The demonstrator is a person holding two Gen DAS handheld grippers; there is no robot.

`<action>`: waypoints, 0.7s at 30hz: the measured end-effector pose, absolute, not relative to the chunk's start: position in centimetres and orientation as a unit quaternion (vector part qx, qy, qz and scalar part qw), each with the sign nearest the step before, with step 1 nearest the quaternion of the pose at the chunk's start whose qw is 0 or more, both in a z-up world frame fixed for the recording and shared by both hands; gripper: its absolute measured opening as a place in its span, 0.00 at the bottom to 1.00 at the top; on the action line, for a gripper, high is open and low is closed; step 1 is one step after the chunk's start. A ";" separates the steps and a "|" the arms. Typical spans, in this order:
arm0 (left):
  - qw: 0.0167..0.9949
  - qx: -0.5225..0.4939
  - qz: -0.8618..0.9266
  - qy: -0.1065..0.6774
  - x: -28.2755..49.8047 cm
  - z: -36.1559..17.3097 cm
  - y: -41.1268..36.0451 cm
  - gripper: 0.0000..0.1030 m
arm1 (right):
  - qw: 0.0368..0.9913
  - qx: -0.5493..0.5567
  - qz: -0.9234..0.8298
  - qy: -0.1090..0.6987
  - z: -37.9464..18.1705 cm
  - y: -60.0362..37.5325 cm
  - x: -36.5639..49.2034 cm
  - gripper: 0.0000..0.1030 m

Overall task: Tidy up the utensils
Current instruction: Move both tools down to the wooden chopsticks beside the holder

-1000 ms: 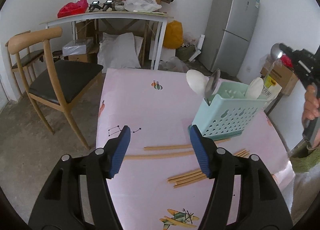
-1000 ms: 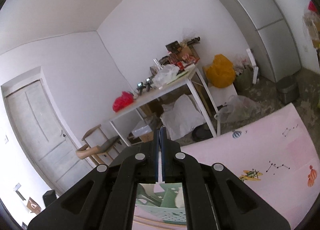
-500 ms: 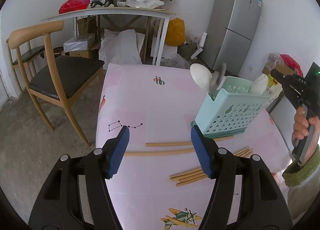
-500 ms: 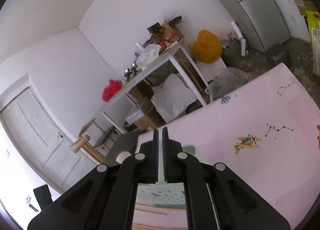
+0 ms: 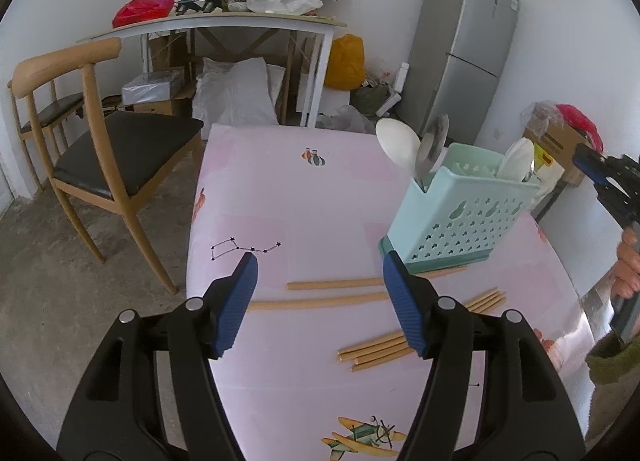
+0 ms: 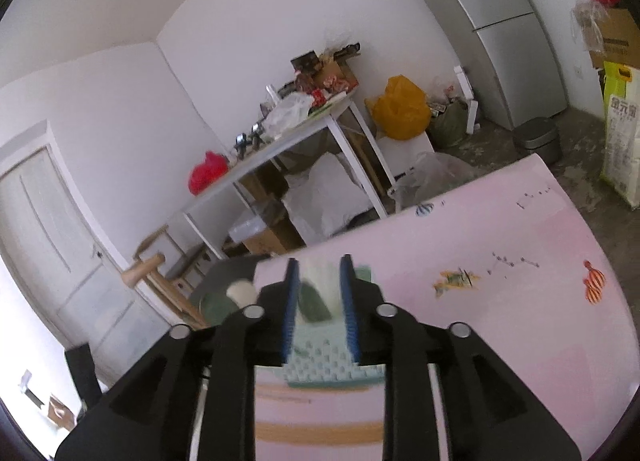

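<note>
Left wrist: holder near table's right edge.

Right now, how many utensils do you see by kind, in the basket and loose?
White spoons in the basket: 2
Metal spoon in the basket: 1
Chopsticks on the table: 6, the bundle's count approximate
Total: 9
</note>
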State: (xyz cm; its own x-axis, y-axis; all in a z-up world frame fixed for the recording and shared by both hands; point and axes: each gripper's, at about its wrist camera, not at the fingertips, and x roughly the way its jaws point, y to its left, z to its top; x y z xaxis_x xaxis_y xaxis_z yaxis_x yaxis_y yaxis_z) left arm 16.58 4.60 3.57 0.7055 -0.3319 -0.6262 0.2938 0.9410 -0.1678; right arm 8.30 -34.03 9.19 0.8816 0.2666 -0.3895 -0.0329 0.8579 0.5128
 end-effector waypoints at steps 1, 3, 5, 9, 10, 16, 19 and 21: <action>0.923 -0.024 -0.172 0.345 16.7 3.4 4.5 0.59 | 0.935 0.251 0.081 0.238 9.0 -33.6 7.8 0.31; 0.920 -0.015 -0.182 0.348 17.4 2.9 4.1 0.53 | 0.927 0.249 0.085 0.266 7.8 -32.5 6.8 0.33; 0.915 -0.005 -0.190 0.356 18.5 2.3 3.5 0.42 | 0.919 0.247 0.088 0.293 6.7 -31.5 6.1 0.34; 0.907 0.039 -0.189 0.375 22.0 0.4 1.8 0.23 | 0.899 0.243 0.080 0.354 3.5 -28.8 5.1 0.34; 0.904 0.051 -0.186 0.381 22.8 0.0 1.4 0.17 | 0.891 0.247 0.080 0.373 2.4 -28.0 4.9 0.34; 0.876 0.155 -0.169 0.424 26.0 -4.1 -1.1 0.03 | 0.863 0.262 0.096 0.422 -0.6 -25.8 4.4 0.34; 0.862 0.166 -0.175 0.446 25.6 -5.4 -1.5 0.00 | 0.855 0.262 0.099 0.437 -1.3 -25.4 4.6 0.34; 0.863 0.168 -0.175 0.444 25.0 -5.6 -1.6 0.00 | 0.849 0.267 0.101 0.445 -1.7 -25.3 4.9 0.34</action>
State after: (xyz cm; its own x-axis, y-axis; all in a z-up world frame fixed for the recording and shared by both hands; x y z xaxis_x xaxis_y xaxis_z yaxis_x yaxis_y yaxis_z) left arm 24.95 -1.58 -5.59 0.5450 -0.1534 -0.8243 0.4512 0.8823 0.1341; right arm 4.85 -25.34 -1.74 0.5844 0.4092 -0.7008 0.0664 0.8366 0.5438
